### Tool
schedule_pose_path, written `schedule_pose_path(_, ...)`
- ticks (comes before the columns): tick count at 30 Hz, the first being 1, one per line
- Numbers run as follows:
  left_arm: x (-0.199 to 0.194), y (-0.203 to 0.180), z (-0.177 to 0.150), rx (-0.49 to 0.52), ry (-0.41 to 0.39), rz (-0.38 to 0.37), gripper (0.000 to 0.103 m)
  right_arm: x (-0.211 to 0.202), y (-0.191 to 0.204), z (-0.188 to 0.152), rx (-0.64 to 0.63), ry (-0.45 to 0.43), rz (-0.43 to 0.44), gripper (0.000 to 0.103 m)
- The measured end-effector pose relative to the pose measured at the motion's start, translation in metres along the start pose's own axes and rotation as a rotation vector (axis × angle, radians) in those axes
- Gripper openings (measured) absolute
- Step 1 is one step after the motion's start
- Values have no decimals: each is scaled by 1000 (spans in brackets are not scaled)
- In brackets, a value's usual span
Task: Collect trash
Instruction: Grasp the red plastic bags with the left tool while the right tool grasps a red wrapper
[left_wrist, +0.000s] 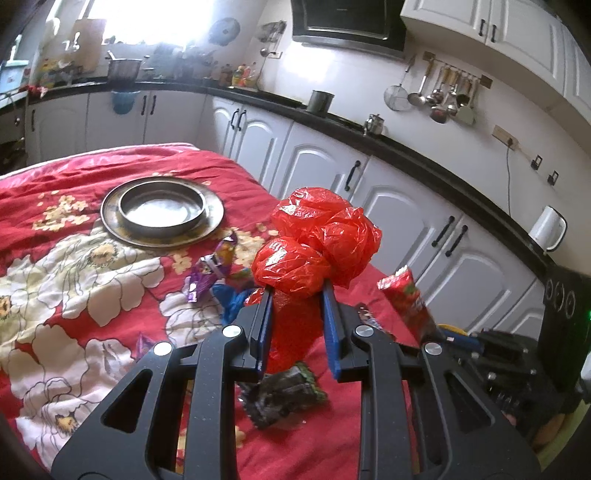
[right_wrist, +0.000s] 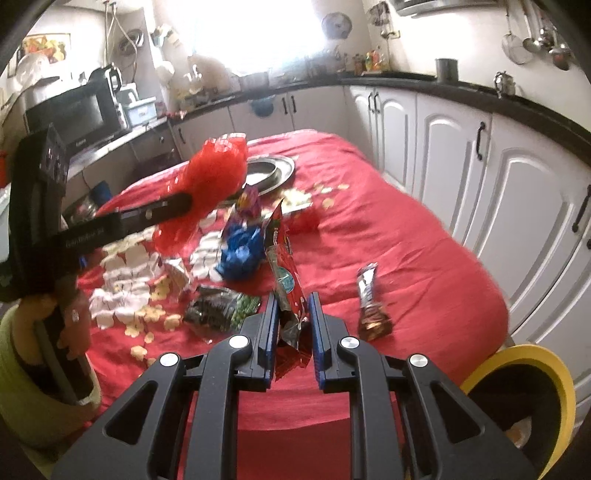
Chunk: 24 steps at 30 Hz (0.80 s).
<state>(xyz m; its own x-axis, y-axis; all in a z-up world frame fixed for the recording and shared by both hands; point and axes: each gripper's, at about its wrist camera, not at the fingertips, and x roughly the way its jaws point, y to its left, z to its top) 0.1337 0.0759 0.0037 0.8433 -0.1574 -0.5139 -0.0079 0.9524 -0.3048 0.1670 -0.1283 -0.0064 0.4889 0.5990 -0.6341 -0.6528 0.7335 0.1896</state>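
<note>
Holding a crumpled red plastic bag (left_wrist: 317, 240) above the red-clothed table (left_wrist: 110, 184), the left gripper (left_wrist: 297, 295) pinches its gathered neck; the right gripper (right_wrist: 291, 306) pinches a red snack wrapper (right_wrist: 286, 273). Both look light, soft and slippery, best held at bunched folds.

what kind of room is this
A home kitchen, most likely: white cabinets under a dark counter, ladles and a strainer hanging on a wall rail, and a microwave in the corner.
</note>
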Motion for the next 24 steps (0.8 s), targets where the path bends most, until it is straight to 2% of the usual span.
schedule_pose_path(9, -6, -23, -2, 50, -5, -34, 18, -35, -17, 5, 40, -73, -32, 16)
schedule_pose_path(24, -4, -65, -13, 138, 17, -102, 17, -92, -55, -14, 126, -143, -129, 16)
